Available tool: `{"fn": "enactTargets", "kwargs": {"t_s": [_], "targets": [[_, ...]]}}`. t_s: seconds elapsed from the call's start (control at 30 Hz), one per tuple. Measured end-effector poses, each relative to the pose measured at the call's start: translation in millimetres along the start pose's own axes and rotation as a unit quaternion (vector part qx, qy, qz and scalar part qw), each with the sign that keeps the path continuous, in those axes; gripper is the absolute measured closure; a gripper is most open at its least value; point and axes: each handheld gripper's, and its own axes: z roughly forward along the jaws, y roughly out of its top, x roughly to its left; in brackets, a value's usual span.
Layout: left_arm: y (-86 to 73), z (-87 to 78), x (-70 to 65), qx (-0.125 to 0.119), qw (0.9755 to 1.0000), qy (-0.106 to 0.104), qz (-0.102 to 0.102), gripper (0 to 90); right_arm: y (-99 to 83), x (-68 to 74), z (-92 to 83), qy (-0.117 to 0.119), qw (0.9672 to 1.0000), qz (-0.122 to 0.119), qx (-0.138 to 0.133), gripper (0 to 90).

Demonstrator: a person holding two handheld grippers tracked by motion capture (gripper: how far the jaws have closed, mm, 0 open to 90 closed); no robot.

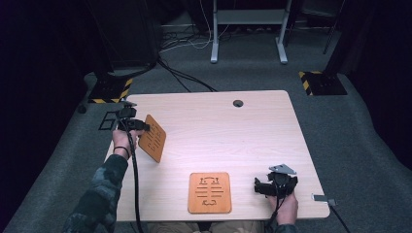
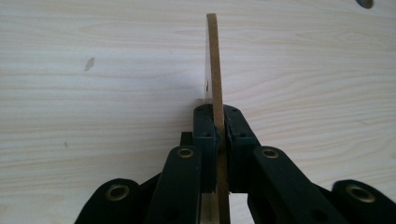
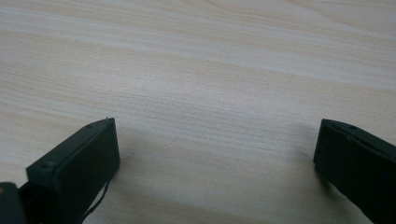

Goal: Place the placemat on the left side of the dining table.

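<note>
Left gripper (image 2: 218, 133) clamped on one edge of a thin wooden slotted coaster (image 1: 152, 138), held tilted above the table's (image 1: 272, 126) left side; right gripper (image 3: 215, 158) spread wide, holding nothing, near the right front corner. Risk of pivoting or slipping from so narrow an edge pinch, landing askew of the second coaster (image 1: 210, 192) lying flat at the front edge. No containers present.

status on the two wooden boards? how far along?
Done: the left gripper is clamped on the edge of one slotted board, which is up off the table and tilted. In hand: that board, carried near the table's left edge. Left: the second board lies flat at the front edge, untouched; the right gripper rests open beside it.
</note>
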Motion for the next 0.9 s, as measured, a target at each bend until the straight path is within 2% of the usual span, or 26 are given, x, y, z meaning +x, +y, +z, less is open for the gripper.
{"fn": "enactTargets", "kwargs": {"t_s": [0.07, 0.23, 0.67, 0.8, 0.9], "targets": [[-1.2, -0.3, 6.0, 0.001, 1.0, 0.002, -0.008, 83.7, 0.1, 0.0, -0.4, 0.0, 1.0, 0.0, 0.003, 0.0], [-4.7, -0.2, 15.4, 0.004, 0.9997, 0.017, -0.014, 79.0, 0.1, 0.0, -0.3, 0.0, 1.0, 0.0, 0.002, 0.0], [-10.5, 4.8, 22.1, 0.013, 0.9985, 0.054, 0.008, 68.8, 0.0, -0.1, -0.4, -0.001, 1.0, 0.0, 0.002, 0.0], [-12.6, 6.5, 25.4, 0.018, 0.9979, 0.062, 0.007, 66.0, 0.0, -0.1, -0.4, -0.002, 1.0, 0.0, 0.002, 0.0], [-13.8, 7.4, 28.8, 0.019, 0.9981, 0.059, 0.003, 64.7, 0.0, -0.1, -0.4, -0.002, 1.0, 0.0, 0.002, 0.0]]}}
